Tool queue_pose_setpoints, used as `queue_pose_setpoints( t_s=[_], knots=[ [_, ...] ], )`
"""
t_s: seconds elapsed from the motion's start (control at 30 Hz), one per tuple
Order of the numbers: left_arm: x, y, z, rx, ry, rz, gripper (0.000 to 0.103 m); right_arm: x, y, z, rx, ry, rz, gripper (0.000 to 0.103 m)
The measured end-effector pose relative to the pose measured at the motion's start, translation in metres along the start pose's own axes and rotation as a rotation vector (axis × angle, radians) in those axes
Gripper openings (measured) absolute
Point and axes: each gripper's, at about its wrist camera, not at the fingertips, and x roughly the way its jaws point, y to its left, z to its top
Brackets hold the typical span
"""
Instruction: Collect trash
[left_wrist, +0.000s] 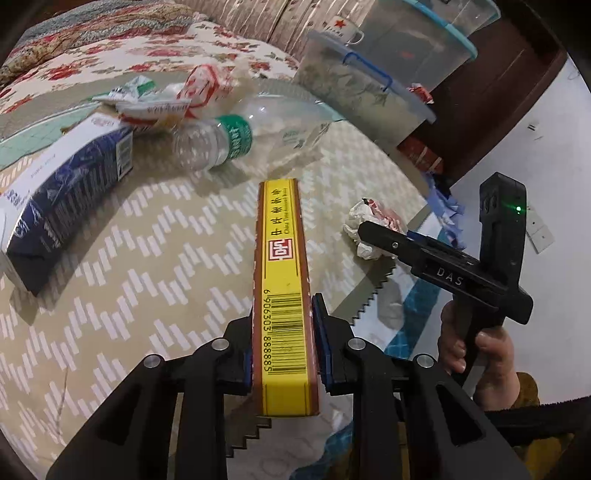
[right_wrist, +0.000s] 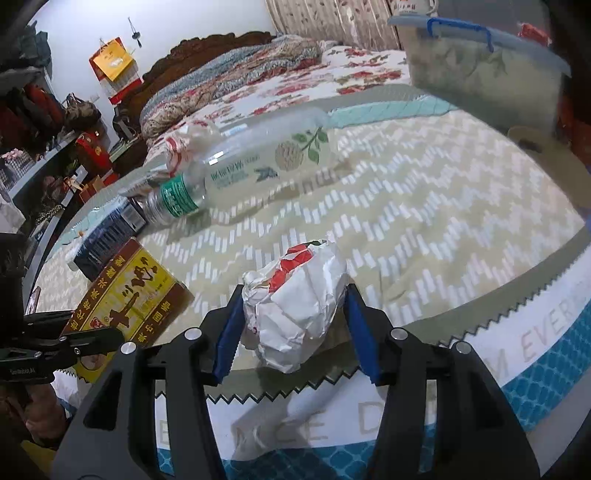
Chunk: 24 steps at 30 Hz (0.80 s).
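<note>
My left gripper (left_wrist: 284, 314) is shut on a long yellow and brown box (left_wrist: 282, 258), pads pressing its two brown sides near the barcode. The same box (right_wrist: 125, 295) shows at lower left in the right wrist view. A crumpled white paper ball with red print (right_wrist: 295, 310) lies between the blue pads of my right gripper (right_wrist: 294, 291), which stands open with small gaps along both pads. In the left wrist view a finger (left_wrist: 384, 240) of the right gripper reaches over that paper ball (left_wrist: 364, 225) near the cover's toothed edge.
On the beige zigzag cover (left_wrist: 147, 277) lie a small clear bottle with a green label (left_wrist: 221, 140), a larger clear bottle (right_wrist: 266, 155), a blue and white carton (left_wrist: 66, 192) and crumpled wrappers (left_wrist: 166, 103). Lidded plastic bins (left_wrist: 369, 81) stand at the right. A hand (left_wrist: 491, 354) holds the right gripper.
</note>
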Motion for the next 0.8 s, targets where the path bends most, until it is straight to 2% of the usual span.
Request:
queue_pose_setpoints(
  t_s=[0.07, 0.17, 0.27, 0.37, 0.5, 0.8],
  knots=[
    [0.001, 0.001, 0.001, -0.003, -0.001, 0.0, 0.025, 0.001, 0.001, -0.001, 0.003, -0.002, 0.0, 0.059],
    [0.001, 0.004, 0.001, -0.015, -0.006, 0.014, 0.039, 0.002, 0.001, -0.001, 0.004, 0.004, -0.002, 0.061],
    [-0.003, 0.009, 0.0, -0.033, -0.008, 0.006, 0.04, 0.003, 0.0, 0.0, 0.008, 0.011, 0.003, 0.062],
    [-0.004, 0.014, -0.001, -0.049, -0.007, -0.006, 0.044, 0.002, 0.001, 0.0, 0.009, 0.009, 0.008, 0.072],
    [-0.008, 0.018, -0.001, -0.057, -0.014, -0.018, 0.055, 0.001, 0.004, -0.003, 0.003, 0.002, 0.004, 0.073],
    [-0.017, 0.02, -0.002, -0.056, -0.019, -0.063, 0.055, 0.002, 0.01, -0.009, -0.021, 0.0, -0.024, 0.077]
  ],
)
